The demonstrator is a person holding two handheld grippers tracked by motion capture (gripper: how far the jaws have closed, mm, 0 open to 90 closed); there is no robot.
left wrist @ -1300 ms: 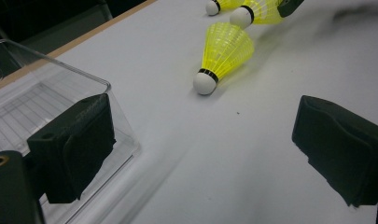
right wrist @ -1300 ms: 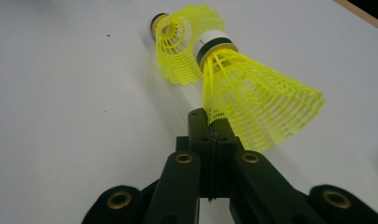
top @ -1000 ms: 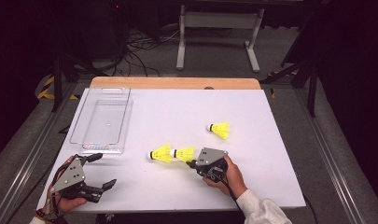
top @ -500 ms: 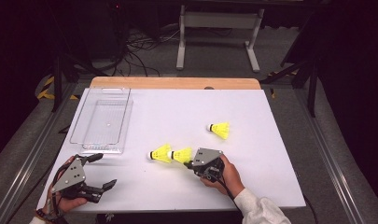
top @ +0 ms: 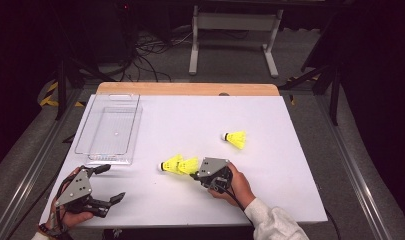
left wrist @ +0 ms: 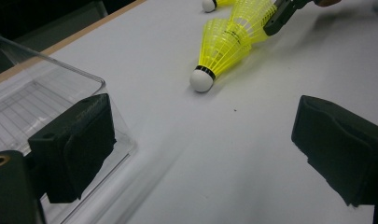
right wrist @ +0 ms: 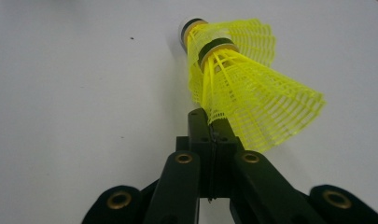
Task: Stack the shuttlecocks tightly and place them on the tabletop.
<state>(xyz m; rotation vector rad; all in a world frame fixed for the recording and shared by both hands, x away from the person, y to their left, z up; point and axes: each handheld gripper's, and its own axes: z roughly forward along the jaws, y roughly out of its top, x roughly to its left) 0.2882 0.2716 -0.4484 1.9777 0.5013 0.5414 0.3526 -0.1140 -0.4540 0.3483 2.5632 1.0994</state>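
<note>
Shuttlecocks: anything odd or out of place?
Two shuttlecocks are nested one inside the other; the shut right gripper pinches the outer skirt's edge. The third shuttlecock lies apart. The clear tray is empty.

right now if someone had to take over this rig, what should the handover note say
Right gripper: jaws shut on the skirt edge of the nearer shuttlecock in a nested pair lying mid-table; the other one sits stuck into it.
Left gripper: jaws wide open, nothing between them, at the near left table corner beside the clear tray.
Lone shuttlecock: on the white table, farther right.
Done: nothing in the tray so far.
Left: probably move all three shuttlecocks into the tray, the gripped pair first.
</note>
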